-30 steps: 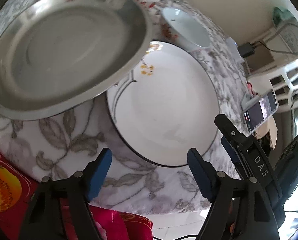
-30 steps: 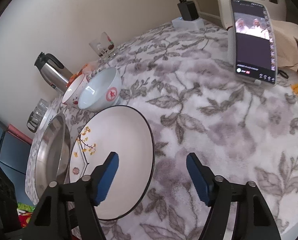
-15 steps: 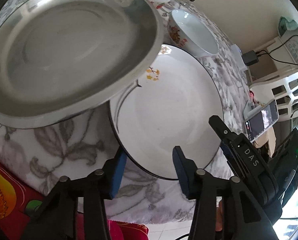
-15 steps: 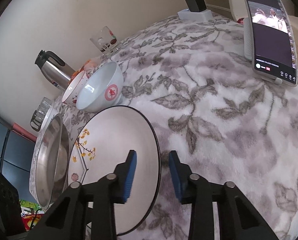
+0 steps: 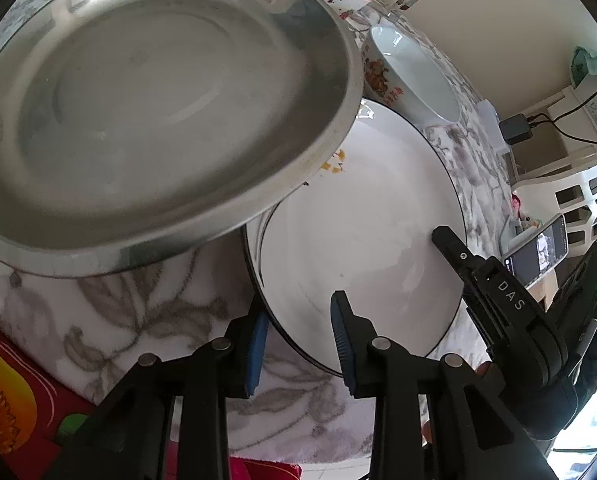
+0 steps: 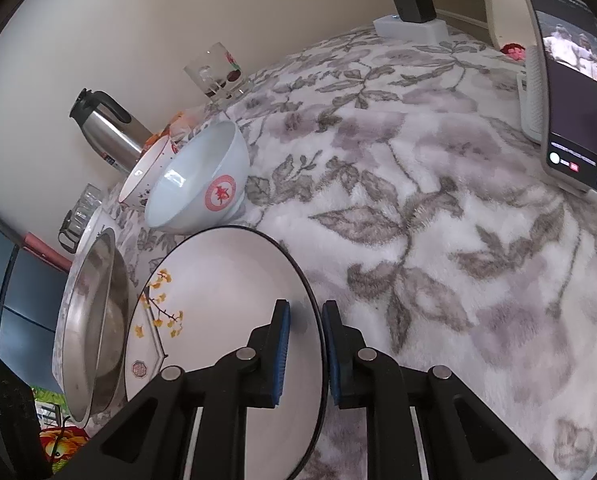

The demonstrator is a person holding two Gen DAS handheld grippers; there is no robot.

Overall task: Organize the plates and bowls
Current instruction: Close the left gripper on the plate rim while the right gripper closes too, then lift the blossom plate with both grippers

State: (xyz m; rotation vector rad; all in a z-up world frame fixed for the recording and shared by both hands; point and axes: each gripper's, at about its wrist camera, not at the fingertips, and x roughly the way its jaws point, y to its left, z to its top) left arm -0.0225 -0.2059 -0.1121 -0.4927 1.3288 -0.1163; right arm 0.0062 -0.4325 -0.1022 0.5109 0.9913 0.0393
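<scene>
The right gripper straddles the near right rim of the white plate; its jaws have just been closing and now stand only a narrow gap apart, one blue pad over the plate's face and the other outside the dark rim, though actual contact cannot be made out. The left gripper stands at the plate's opposite edge, jaws also just closing, one pad outside the rim and one over the face, a clear gap between them. Just right of it the right tool's black finger, marked "DAS", reaches over the plate.

Left of the right gripper, yellow blossoms and a small red seal are painted on the plate. Further left a steel pan overlaps the plate's edge (from the left wrist it fills the view ahead and to the left). Beyond the plate sits a white bowl with a red round emblem, its character unreadable, and behind that a second bowl with red specks. Further still stand a steel flask and a glass. Far right of the right gripper a phone leans upright, playing a video. All rest on a grey leaf-print cloth.
</scene>
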